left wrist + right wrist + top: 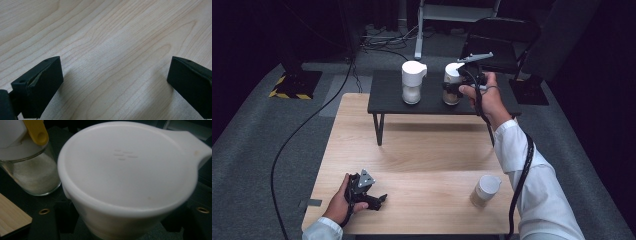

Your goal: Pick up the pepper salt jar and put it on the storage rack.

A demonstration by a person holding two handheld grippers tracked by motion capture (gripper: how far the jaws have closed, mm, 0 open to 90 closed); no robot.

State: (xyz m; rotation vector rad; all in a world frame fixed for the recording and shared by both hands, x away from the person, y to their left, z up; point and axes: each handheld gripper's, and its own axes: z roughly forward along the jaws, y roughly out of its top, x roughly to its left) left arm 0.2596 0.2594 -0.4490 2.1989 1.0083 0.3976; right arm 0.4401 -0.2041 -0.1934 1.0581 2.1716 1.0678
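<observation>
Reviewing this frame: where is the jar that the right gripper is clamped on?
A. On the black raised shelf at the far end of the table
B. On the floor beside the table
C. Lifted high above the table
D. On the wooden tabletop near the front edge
A: in the high view the right gripper is shut on the white-lidded jar, which stands on the black shelf beside a second jar.
</observation>
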